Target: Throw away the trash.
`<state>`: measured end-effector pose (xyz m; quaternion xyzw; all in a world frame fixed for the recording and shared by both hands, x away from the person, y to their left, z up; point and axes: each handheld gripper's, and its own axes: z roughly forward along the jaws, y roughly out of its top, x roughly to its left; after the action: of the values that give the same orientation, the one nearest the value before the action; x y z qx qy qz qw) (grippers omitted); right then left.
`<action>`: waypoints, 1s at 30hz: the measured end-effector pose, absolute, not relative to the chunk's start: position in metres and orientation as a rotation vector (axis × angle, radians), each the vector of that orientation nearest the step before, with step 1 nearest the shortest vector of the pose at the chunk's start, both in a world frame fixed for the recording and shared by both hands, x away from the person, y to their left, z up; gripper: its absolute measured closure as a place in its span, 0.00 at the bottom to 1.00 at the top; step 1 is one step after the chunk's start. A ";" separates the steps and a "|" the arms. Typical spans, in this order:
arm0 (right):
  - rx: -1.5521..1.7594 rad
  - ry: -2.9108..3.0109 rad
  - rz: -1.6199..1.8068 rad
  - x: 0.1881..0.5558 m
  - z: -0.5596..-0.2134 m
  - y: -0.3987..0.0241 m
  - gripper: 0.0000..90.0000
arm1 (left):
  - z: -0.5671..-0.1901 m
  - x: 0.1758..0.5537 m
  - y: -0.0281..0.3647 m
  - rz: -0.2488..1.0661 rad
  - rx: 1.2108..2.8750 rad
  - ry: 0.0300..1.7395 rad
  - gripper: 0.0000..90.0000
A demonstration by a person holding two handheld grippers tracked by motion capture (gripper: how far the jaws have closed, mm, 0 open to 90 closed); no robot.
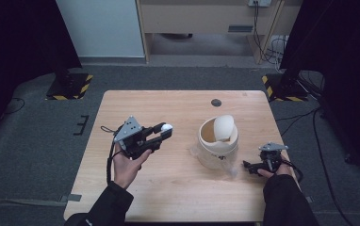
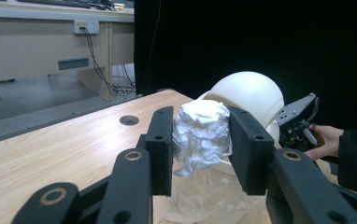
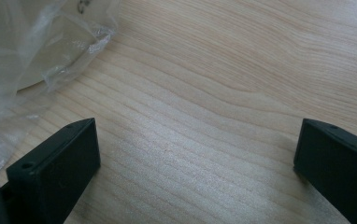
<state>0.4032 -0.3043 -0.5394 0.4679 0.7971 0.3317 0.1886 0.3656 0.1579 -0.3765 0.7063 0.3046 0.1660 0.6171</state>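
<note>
High view: a cream bin (image 1: 218,143) with a tilted swing lid stands on the wooden table (image 1: 178,188).
Left gripper (image 1: 163,132): raised left of the bin, jaws clenched on a crumpled white paper ball (image 2: 201,135).
Right gripper (image 1: 249,165): low beside the bin's right, jaws spread wide, empty.
Plastic liner (image 3: 13,79): crinkles around the bin's base.

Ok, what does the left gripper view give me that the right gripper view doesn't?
Left gripper view alone: the crumpled white paper pinched between the left gripper fingers, the bin's domed lid, and the other hand beyond it. Right gripper view alone: the right gripper fingers spread wide over bare wood. Both share the wooden table and the bin's clear plastic liner.
</note>
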 end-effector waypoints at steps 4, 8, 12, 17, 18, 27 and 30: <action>1.316 2.242 0.933 0.403 -0.539 -0.304 0.01 | -0.375 0.371 0.153 0.377 1.620 0.699 0.69; 1.316 2.242 0.933 0.403 -0.539 -0.304 0.01 | -0.376 0.377 0.145 0.375 1.624 0.689 0.69; 1.316 2.242 0.933 0.403 -0.539 -0.304 0.01 | -0.379 0.386 0.135 0.365 1.630 0.685 0.69; 1.316 2.242 0.933 0.403 -0.539 -0.304 0.01 | -0.383 0.394 0.127 0.357 1.634 0.688 0.69; 1.317 2.242 0.933 0.403 -0.539 -0.304 0.01 | -0.384 0.397 0.123 0.357 1.637 0.688 0.69; 1.317 2.242 0.933 0.403 -0.539 -0.304 0.01 | -0.386 0.408 0.106 0.345 1.642 0.683 0.69; 1.315 2.243 0.932 0.403 -0.539 -0.304 0.01 | -0.387 0.411 0.101 0.337 1.634 0.681 0.69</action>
<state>0.4032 -0.3044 -0.5394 0.4675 0.7976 0.3312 0.1886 0.4113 0.1006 -0.3871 0.7110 0.2964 0.1466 0.6206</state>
